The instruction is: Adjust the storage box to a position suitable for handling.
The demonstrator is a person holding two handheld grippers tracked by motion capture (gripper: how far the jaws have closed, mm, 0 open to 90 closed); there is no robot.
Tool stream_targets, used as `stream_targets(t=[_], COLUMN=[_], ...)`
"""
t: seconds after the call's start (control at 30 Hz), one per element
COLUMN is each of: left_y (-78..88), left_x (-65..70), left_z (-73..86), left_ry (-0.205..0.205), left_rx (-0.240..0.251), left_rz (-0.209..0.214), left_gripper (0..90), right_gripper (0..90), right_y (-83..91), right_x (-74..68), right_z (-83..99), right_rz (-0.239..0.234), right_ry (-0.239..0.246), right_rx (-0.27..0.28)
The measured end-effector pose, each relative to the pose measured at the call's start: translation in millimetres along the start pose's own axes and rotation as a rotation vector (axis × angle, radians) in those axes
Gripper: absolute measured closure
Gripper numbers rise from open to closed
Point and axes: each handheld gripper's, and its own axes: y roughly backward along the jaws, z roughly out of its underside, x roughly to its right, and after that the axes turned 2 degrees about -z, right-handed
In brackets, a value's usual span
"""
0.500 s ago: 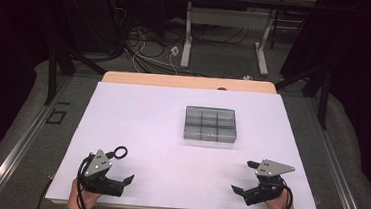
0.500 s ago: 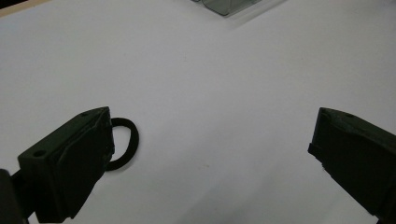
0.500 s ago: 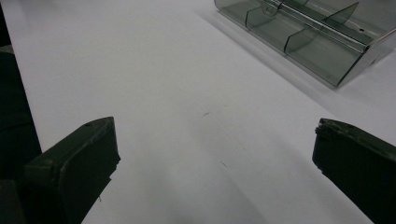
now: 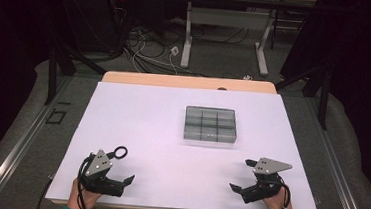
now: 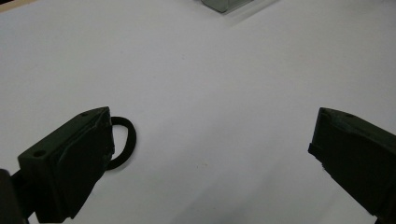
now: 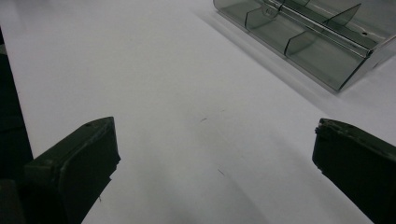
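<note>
A small black ring [image 4: 120,153] lies flat on the white table top [image 4: 161,132] near the front left. My left gripper [image 4: 122,169] rests just behind it, jaws wide open with nothing between them. In the left gripper view the ring [image 5: 125,140] sits right beside the left jaw, partly hidden by it, and outside the gap of the gripper [image 5: 212,135]. A grey see-through compartment box [image 4: 210,124] stands at the table's middle. My right gripper [image 4: 242,175] sits open at the front right, its jaws [image 6: 215,140] aimed toward the box [image 6: 303,32], well short of it.
The white top ends at a wooden strip [image 4: 190,82] along the far edge. Beyond it are table legs [image 4: 188,34] and loose cables [image 4: 147,51] on a grey floor. A person's hands hold both grippers at the near edge.
</note>
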Motion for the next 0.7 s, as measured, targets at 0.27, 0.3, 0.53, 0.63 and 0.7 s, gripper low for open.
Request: stream_targets(t=[0.27,0.3,0.53,0.63,0.7], left_y=[-2.7,-3.1,-4.7,-6.1,-6.0], left_x=[0.5,0.2,-0.6,-0.5,-0.2], left_z=[-1.2,-1.3,-1.3,-1.6,-2.1], left_ry=[-0.003,-0.001,0.007,-0.003,-0.004], left_rx=[-0.012,-0.017,-0.021,-0.023,-0.029], left_rz=[0.003,0.005,0.014,0.012,0.019], left_gripper=[0.0,0.0,0.0,0.0,0.0], right_gripper=[0.0,0.0,0.1,0.1,0.1], right_y=[-7.3,-7.3,-10.6,-12.9,-15.0], right_x=[6.6,8.2,13.1,16.1,18.2], right_z=[-4.0,-5.0,-10.4,-13.5,-15.3], right_rz=[0.002,-0.004,0.007,0.005,0.0], right_ry=[-0.006,0.0,-0.015,-0.015,-0.012], right_rx=[-0.014,-0.024,-0.029,-0.036,-0.042])
